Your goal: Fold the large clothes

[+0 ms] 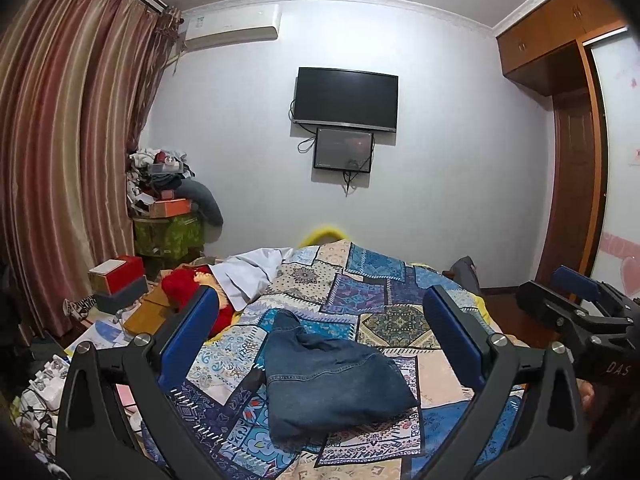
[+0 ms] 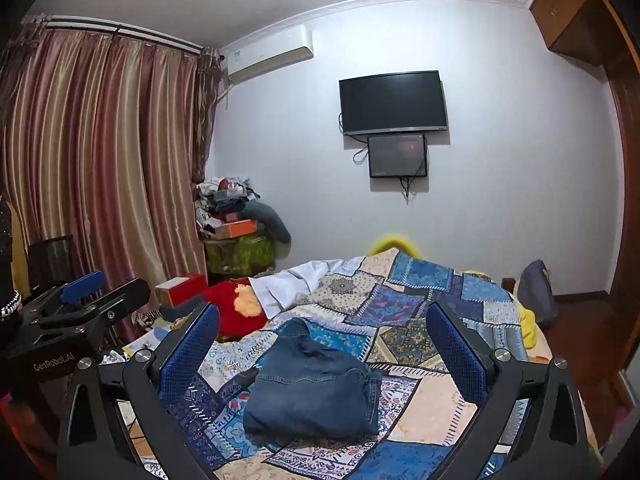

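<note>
A pair of blue jeans [image 1: 332,380] lies folded into a thick bundle on the patchwork bedspread [image 1: 380,304], with one end trailing toward the far side. My left gripper [image 1: 324,320] is held above the bed, open wide, with nothing between its blue pads. In the right wrist view the same jeans [image 2: 316,388] sit between my right gripper's [image 2: 324,332] spread fingers, also open and holding nothing. Each gripper shows in the other's view: the right gripper [image 1: 580,300] at the right edge, the left gripper [image 2: 84,296] at the left edge.
A white cloth [image 1: 248,276] and a red plush toy [image 1: 192,292] lie at the bed's far left. Boxes [image 1: 116,284] and a cluttered stand [image 1: 168,208] crowd the left side by the curtain [image 1: 68,140]. A wall TV [image 1: 346,98] hangs ahead; a wardrobe [image 1: 568,120] stands right.
</note>
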### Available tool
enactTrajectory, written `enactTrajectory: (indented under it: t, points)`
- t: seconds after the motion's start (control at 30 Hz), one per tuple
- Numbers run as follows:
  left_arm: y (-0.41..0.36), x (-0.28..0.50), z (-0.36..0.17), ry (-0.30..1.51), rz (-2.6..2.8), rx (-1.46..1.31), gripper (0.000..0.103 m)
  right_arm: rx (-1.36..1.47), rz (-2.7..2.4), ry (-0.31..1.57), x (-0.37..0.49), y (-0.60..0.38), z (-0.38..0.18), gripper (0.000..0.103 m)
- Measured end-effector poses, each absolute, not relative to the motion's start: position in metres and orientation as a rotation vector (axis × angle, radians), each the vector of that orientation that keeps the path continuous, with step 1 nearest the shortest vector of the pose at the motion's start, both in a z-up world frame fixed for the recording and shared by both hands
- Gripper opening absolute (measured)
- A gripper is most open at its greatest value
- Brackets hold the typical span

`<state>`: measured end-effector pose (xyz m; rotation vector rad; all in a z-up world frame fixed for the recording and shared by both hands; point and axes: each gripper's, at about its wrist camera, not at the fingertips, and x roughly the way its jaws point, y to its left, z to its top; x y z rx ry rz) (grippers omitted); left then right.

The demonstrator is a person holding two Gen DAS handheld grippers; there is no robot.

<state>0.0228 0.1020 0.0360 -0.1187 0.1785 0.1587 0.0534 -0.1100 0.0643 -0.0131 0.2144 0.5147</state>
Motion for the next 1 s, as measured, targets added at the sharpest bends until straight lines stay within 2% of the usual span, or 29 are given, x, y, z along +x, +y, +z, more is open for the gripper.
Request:
enactTrajectory:
  t: [1.0]
  points:
    - [0.1015,0.0282,0.0327,0.204,0.101,-0.111,0.103,0.002,0.501,0.222,0.0563,-0.116,0.061,0.103]
